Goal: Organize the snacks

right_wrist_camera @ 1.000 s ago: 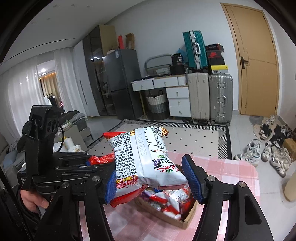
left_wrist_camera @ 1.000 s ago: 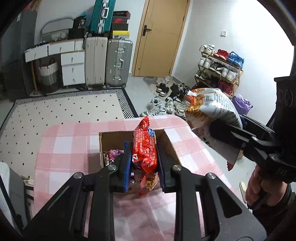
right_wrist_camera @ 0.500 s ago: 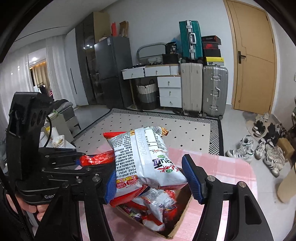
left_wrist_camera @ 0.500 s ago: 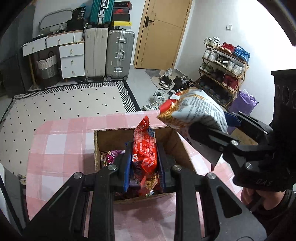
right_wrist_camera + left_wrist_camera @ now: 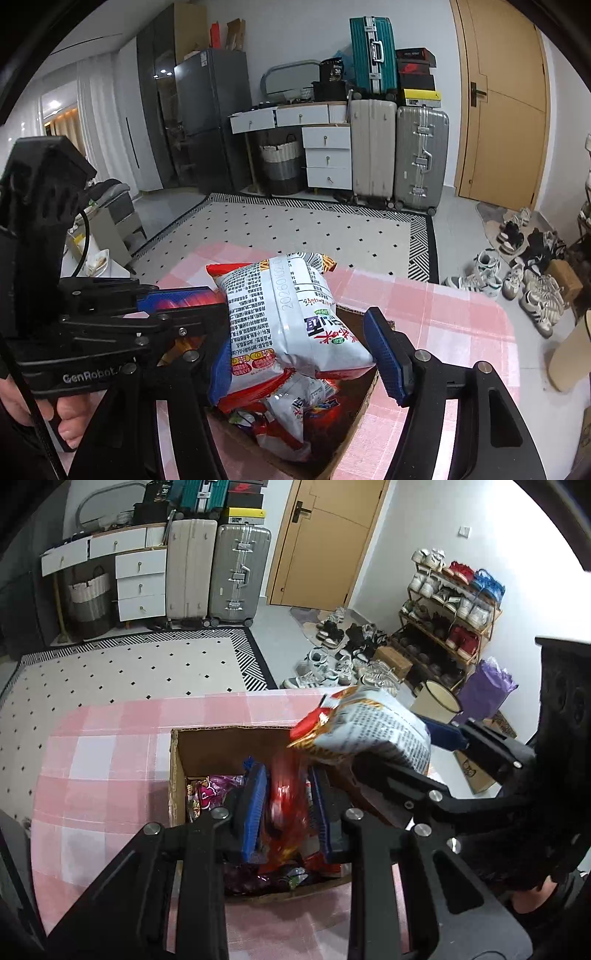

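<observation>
Snacks are seen in and over an open cardboard box (image 5: 177, 760) on a pink checked tablecloth (image 5: 103, 760). A red packet (image 5: 286, 805) (motion-blurred) lies between the blue pads (image 5: 253, 812) of the left gripper (image 5: 286, 808), gaps visible on either side: jaws spread, packet released inside the box among other wrappers. The gripper is pitched down into the box. To the right, a white noodle bag (image 5: 291, 317) with red ends is gripped by the right gripper (image 5: 299, 354), clamped at the bag's lower corner, held just above the box contents. The right gripper is angled across the box's right wall.
</observation>
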{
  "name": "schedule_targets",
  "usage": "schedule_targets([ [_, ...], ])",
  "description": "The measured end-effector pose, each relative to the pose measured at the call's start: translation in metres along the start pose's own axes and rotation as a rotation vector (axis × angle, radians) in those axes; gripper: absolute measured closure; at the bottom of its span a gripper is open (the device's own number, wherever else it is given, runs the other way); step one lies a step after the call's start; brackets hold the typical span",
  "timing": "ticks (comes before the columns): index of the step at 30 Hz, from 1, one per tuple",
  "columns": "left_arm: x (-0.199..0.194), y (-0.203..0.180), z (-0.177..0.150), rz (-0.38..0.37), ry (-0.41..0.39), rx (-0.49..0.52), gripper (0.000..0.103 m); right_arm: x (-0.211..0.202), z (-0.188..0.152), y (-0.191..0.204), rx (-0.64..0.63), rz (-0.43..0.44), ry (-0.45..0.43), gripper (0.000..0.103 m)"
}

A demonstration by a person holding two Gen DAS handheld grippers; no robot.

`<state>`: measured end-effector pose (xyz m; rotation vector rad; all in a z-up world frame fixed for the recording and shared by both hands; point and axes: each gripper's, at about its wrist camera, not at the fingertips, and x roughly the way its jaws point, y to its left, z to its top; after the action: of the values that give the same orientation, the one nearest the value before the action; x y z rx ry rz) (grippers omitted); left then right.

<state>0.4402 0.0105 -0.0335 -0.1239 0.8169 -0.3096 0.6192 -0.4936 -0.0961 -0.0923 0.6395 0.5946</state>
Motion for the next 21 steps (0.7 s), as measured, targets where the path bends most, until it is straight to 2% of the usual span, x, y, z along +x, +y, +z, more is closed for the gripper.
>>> schedule_targets([
  [1, 0.003, 0.003, 0.0, 0.007, 0.007, -0.002, 0.075, 0.003, -0.001, -0.002, 0.004, -0.002, 0.002, 0.036],
  [2, 0.005, 0.005, 0.0, 0.02, 0.009, -0.004, 0.061, 0.005, -0.001, -0.004, 0.011, -0.004, 0.007, 0.034],
  [3, 0.007, 0.009, 0.0, 0.04, 0.009, -0.011, 0.046, 0.004, -0.001, -0.006, 0.02, -0.004, 0.004, 0.029],
  [4, 0.007, 0.013, -0.001, 0.041, 0.005, -0.021, 0.039, 0.002, -0.001, -0.009, 0.032, -0.003, -0.007, 0.025],
  [5, 0.006, 0.018, -0.002, 0.027, -0.006, -0.034, 0.031, 0.0, 0.0, -0.013, 0.047, -0.002, -0.018, 0.017],
  [8, -0.001, 0.027, -0.003, 0.036, -0.024, -0.067, 0.031, -0.011, 0.001, -0.022, 0.091, 0.042, -0.051, 0.015],
  [14, -0.026, 0.029, -0.009, 0.064, -0.059, -0.072, 0.03, -0.04, 0.002, -0.023, 0.096, 0.021, -0.092, 0.015],
  [17, -0.045, 0.026, -0.014, 0.081, -0.083, -0.09, 0.024, -0.058, -0.001, -0.018, 0.092, 0.014, -0.113, 0.015],
  [19, -0.057, 0.024, -0.019, 0.12, -0.108, -0.11, 0.023, -0.072, -0.008, -0.013, 0.08, -0.002, -0.124, 0.014],
  [21, -0.075, 0.02, -0.026, 0.125, -0.145, -0.118, 0.023, -0.087, -0.016, -0.004, 0.075, -0.015, -0.142, 0.012],
])
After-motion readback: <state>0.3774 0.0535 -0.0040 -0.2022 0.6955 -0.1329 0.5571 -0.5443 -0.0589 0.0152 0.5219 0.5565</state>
